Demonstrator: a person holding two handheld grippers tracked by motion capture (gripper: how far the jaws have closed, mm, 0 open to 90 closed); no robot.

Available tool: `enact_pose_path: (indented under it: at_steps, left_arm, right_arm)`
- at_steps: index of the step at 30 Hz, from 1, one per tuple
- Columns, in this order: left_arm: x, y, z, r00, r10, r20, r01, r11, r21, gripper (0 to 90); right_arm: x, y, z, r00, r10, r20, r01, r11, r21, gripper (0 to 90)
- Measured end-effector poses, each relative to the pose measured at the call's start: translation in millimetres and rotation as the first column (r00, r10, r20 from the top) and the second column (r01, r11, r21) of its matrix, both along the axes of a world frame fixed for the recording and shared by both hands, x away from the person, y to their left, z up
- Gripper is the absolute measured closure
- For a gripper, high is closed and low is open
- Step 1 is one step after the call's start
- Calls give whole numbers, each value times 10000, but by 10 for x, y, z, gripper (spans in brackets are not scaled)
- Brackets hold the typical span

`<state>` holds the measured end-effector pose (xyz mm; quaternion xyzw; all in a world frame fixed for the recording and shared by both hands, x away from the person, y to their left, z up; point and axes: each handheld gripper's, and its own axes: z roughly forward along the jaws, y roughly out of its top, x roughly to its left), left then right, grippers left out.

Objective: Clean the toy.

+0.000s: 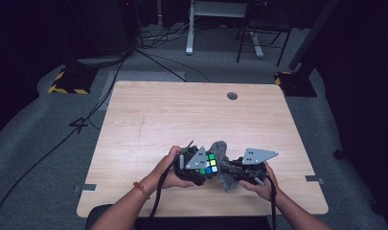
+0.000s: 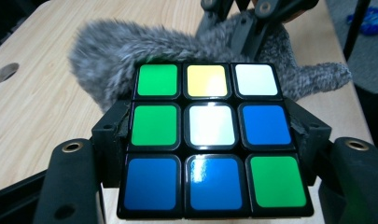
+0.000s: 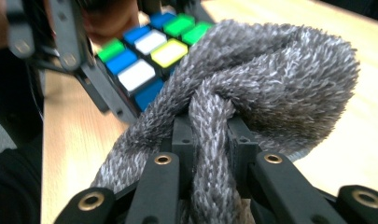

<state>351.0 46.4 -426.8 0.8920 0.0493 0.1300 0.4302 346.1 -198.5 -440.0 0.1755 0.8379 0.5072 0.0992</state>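
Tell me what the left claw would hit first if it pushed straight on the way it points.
Probably the grey fuzzy cloth held by the right claw; it lies right behind the cube the left claw grips, though depth is unclear.

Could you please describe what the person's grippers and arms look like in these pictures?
Both the left gripper and right gripper are black, each topped by a grey three-cornered plate with small holes. Brass-coloured rivets dot the black fingers. A black cable trails from each. The forearms are bare; an orange-red bracelet circles the left wrist.

a round hole (image 1: 232,96) near the far edge of the wooden table (image 1: 148,120).
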Motion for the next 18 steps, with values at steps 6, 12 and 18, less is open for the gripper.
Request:
enact_pose_path:
  at_steps: [6, 12, 18]
  left_arm:
    - [-6, -9, -5, 9999, 0, 116, -1, 9999, 163, 333]
    - [-53, 22, 76, 9993, -75, 359, 83, 9997, -233, 333]
    - [-68, 84, 180, 9992, -126, 375, 159, 9959, -886, 333]
  right_arm:
    - [-35, -5, 73, 9990, 156, 416, -168, 9994, 296, 776]
    - [7, 38, -18, 10000, 44, -9, -45, 9997, -241, 776]
    - [51, 92, -160, 9981, 191, -586, -239, 9963, -821, 775]
